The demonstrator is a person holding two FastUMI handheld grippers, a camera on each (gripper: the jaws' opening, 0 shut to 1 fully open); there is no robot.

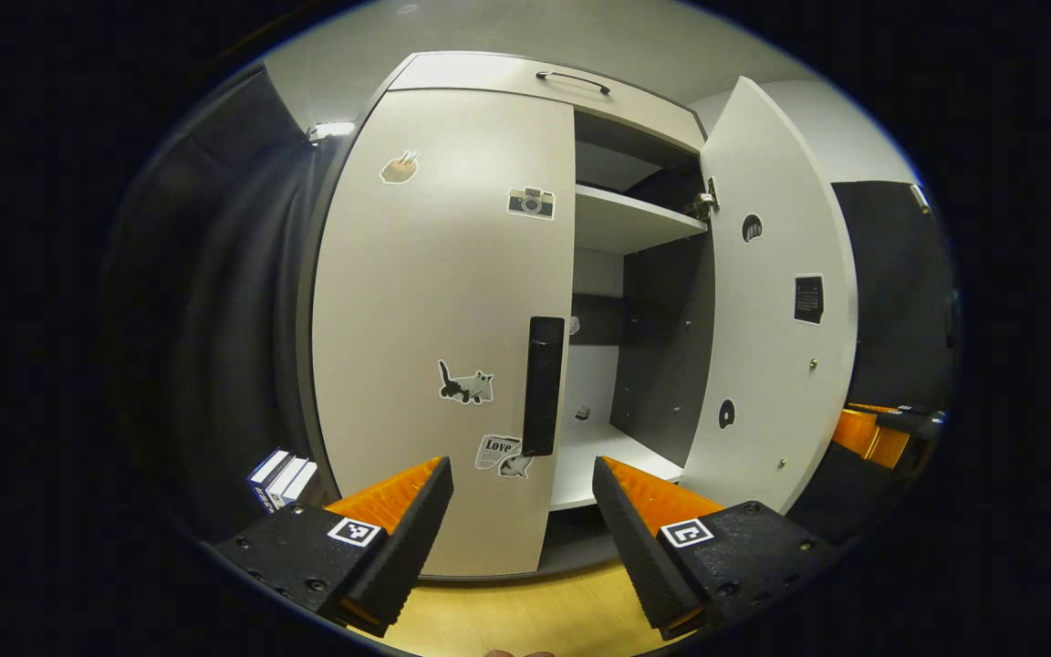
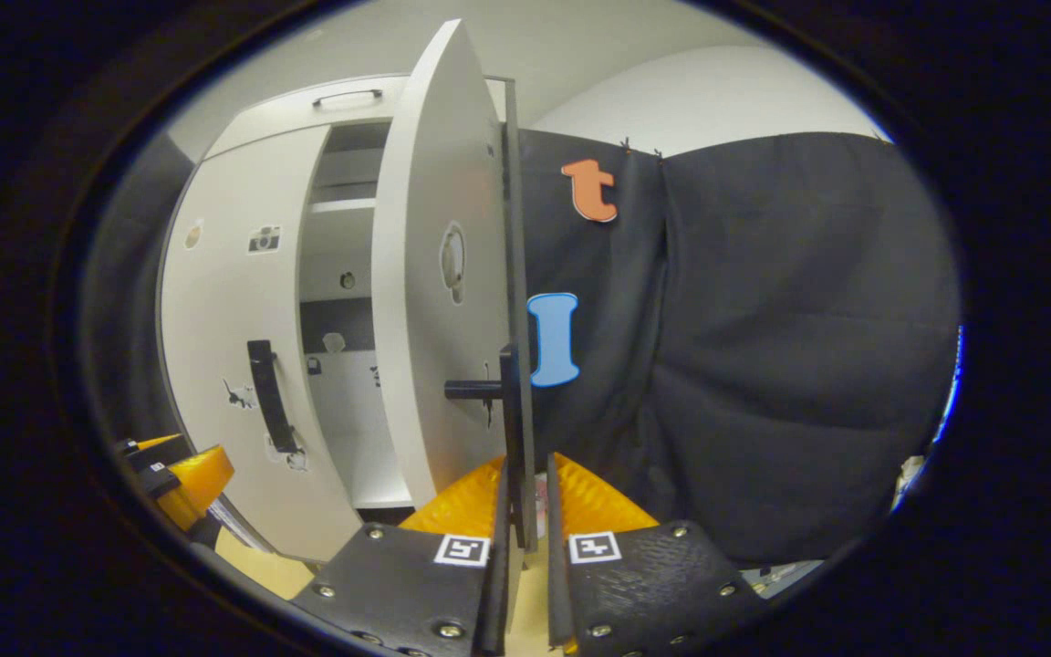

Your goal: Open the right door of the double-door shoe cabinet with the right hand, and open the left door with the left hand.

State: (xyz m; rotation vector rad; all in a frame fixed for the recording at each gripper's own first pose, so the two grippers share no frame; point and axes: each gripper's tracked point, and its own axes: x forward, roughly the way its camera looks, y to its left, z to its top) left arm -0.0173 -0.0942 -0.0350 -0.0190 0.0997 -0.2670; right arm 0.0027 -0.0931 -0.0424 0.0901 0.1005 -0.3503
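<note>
1 of the 2 doors looks done: the right door [image 1: 776, 301] of the shoe cabinet [image 1: 507, 82] stands swung wide, baring a shelf [image 1: 621, 219] and the floor of the right compartment. In the right gripper view the right hand-held gripper [image 2: 523, 534] sits at that door's far edge, its fingers closed in on the thin dark handle bar [image 2: 515, 383] that runs down between them, so I judge it clenched on the handle, though the contact itself is hard to make out

What is left, by my reading, is the other 1: the left door [image 1: 439, 319] lies flat and closed against the cabinet front. The left hand-held gripper [image 1: 523, 497] hovers near its lower part with fingers spread apart and nothing between them, released, and the door's dark vertical handle [image 1: 544, 383] stands just beyond the gap. A grasp and an outward pull on that handle would finish the job

Writing is scarce: a sticker [image 1: 498, 449] low on the left door reads "Love"; the camera sticker [image 1: 531, 202] and cat sticker [image 1: 465, 384] carry no legible words
</note>
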